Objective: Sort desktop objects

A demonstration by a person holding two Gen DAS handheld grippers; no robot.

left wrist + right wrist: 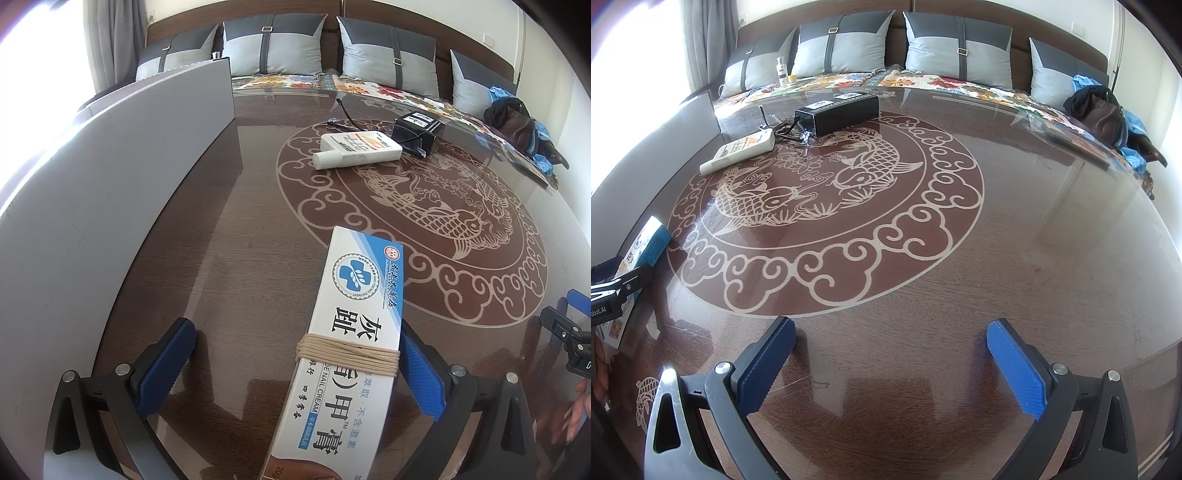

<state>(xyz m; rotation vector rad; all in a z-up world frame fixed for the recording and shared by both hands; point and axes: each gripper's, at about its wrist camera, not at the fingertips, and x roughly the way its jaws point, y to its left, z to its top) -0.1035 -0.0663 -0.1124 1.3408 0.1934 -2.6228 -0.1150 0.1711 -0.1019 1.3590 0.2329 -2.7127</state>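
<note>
The nail cream box [354, 347] lies on the table [229, 258] near the left gripper [299, 365], between its spread fingers and close against the right one. Left of it stands a tall panel [110, 192] along the table's edge. Farther off, the flat bottle [356, 149] lies just left of the long case [838, 112], with the glasses [788, 129] between them. Behind the table, cushions [838, 46] line a bench; a bag [1102, 112] sits far right.

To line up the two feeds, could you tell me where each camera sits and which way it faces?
Left wrist: on the left gripper, facing the sofa over the table; open fingers flank the cream box; a hand shows.
Right wrist: on the right gripper, open over bare table, facing likewise.
Shared: white bottle, black box, cream box.
</note>
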